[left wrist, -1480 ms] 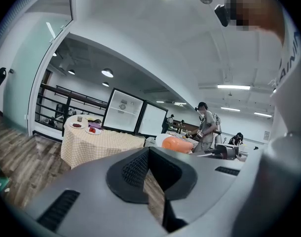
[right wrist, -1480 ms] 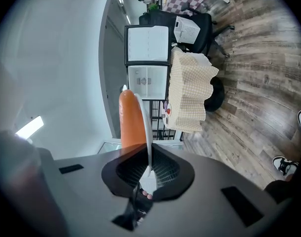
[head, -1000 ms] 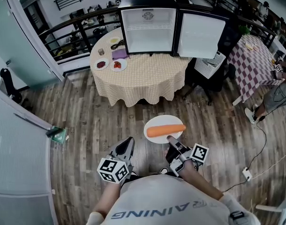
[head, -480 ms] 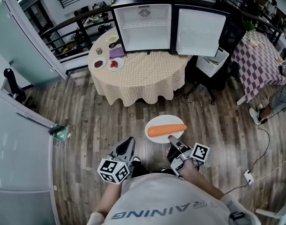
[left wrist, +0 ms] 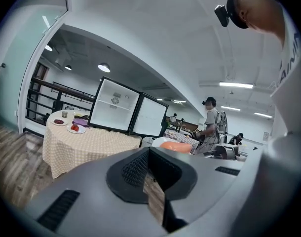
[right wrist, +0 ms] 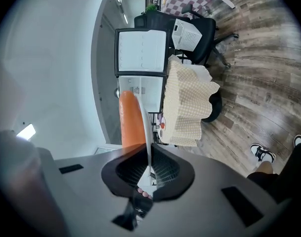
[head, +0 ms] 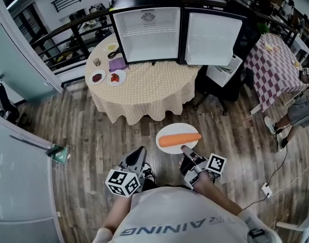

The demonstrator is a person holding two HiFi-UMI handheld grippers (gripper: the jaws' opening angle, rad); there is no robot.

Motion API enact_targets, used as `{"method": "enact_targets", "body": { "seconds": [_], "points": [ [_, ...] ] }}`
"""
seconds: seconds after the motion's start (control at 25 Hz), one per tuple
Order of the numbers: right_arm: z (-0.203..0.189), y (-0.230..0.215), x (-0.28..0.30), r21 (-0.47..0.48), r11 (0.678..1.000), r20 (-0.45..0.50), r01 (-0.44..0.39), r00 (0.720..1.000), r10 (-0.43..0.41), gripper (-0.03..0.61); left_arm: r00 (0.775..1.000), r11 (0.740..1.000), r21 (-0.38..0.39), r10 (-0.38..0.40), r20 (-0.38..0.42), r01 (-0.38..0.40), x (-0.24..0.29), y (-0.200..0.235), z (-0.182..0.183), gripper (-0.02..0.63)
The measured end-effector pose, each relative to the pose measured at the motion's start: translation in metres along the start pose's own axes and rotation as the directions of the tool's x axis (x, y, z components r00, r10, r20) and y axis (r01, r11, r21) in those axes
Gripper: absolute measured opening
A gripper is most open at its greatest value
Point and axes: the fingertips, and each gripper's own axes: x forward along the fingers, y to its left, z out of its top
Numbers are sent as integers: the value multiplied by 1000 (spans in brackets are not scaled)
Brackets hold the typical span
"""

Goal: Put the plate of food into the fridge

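Walking has brought the table and open fridge closer, well ahead of both sets of fingertips. The left gripper hangs closed and empty. The right gripper pinches the plate by its near rim, with the carrot just beyond its fingers. It looks like mid-carry, with loading not yet begun.

There is one fridge with one open door. One round table bears two small plates of red food and one cup. One white plate carries one carrot. To the right are one purple-checked table and one black office chair.
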Motion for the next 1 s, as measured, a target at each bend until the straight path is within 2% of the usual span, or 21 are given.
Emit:
{"method": "enact_targets", "body": {
  "seconds": [0.56,1.0],
  "points": [
    [10,25,122,11,1000,73,-7,997,6,35,999,999,-24,-37,-10,37,37,119,51,8],
    [1,31,200,21,1000,70,2,998,-3,35,999,998,-53,-33,-3,33,45,197,80,8]
  ]
}}
